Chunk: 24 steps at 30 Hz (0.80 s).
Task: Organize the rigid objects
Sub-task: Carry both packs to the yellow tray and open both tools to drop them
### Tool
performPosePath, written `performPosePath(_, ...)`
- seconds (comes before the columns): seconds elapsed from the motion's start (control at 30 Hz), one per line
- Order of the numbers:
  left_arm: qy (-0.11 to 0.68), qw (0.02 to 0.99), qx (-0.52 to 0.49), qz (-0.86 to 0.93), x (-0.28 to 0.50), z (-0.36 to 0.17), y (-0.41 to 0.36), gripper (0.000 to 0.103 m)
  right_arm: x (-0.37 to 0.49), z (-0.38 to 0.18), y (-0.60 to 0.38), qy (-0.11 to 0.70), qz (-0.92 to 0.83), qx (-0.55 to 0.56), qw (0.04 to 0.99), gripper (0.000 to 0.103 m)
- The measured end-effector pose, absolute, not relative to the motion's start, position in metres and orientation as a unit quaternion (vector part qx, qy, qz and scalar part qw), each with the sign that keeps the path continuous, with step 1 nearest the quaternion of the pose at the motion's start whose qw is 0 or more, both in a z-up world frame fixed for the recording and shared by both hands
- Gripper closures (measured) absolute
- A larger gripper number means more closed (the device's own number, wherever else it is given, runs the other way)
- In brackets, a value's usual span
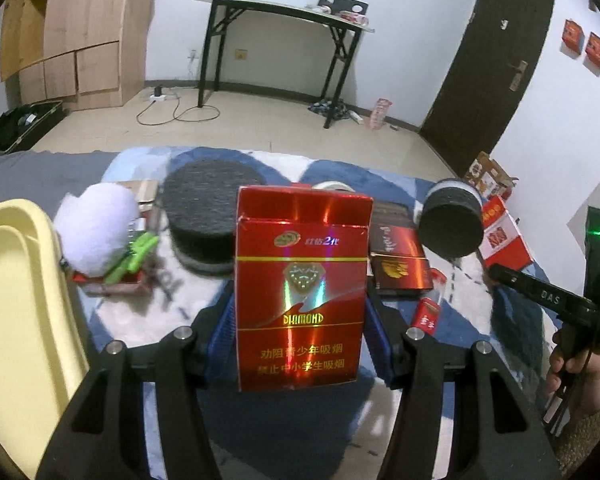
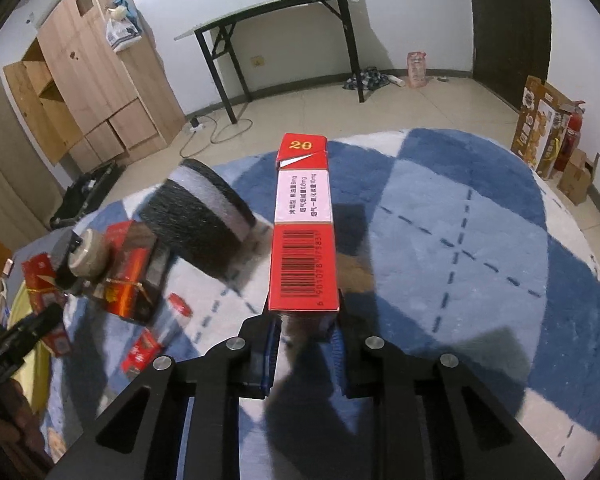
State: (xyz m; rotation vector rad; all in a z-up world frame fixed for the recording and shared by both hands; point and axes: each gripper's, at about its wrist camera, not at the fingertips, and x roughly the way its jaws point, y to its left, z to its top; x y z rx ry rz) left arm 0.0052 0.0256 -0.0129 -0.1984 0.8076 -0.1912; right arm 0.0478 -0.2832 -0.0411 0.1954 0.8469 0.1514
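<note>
A red cigarette pack (image 1: 302, 272) marked DIAMOND stands upright, front face toward the camera, with my left gripper (image 1: 300, 320) shut on its two narrow sides. The blue pads (image 1: 226, 320) press against it above the blue and white rug (image 1: 148, 320). A second red cigarette pack (image 2: 302, 232) shows its barcode side in the right wrist view. My right gripper (image 2: 305, 324) is shut on its lower end, and the pack points away over the rug (image 2: 460, 240).
A yellow tray (image 1: 16, 280) lies at the left. On the rug are a white plush (image 1: 96, 228), a dark round pad (image 1: 208, 216), a black roll (image 1: 452, 224), dark red boxes (image 1: 396, 264) and a small red pack (image 1: 426, 314). A hand (image 1: 580, 372) holds a black handle at the right.
</note>
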Motion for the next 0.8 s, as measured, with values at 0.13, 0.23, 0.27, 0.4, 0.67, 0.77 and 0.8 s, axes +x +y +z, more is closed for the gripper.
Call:
performPosePath(0.13, 0.384, 0.914, -0.101, -0.085, 0.003, -0.008, 0.034, 0.044, 0.042, -0.032, -0.288, 0.391, 0.072, 0.093, 0.913, 0.081)
performPosePath(0.23, 0.384, 0.915, -0.099, -0.076, 0.003, -0.006, 0.040, 0.044, 0.041, -0.033, -0.297, 0.390, 0.061, 0.099, 0.913, 0.081)
performPosePath(0.27, 0.383, 0.916, -0.099, -0.071, 0.003, -0.005, 0.043, 0.044, 0.040, -0.033, -0.299, 0.389, 0.058, 0.100, 0.914, 0.081)
performPosePath(0.4, 0.370, 0.923, -0.101, -0.030, -0.007, 0.011, 0.078, 0.044, 0.026, -0.015, -0.303, 0.366, 0.055, 0.096, 0.924, 0.081)
performPosePath(0.67, 0.326, 0.923, -0.162, 0.123, -0.065, 0.038, 0.192, 0.044, -0.009, 0.034, -0.208, 0.299, 0.198, 0.067, 0.931, 0.081)
performPosePath(0.77, 0.328, 0.906, -0.208, 0.170, -0.087, 0.025, 0.242, 0.044, -0.021, 0.039, -0.131, 0.303, 0.275, 0.021, 0.912, 0.081)
performPosePath(0.8, 0.334, 0.900, -0.217, 0.176, -0.090, 0.018, 0.253, 0.044, -0.027, 0.041, -0.102, 0.305, 0.302, 0.000, 0.903, 0.081)
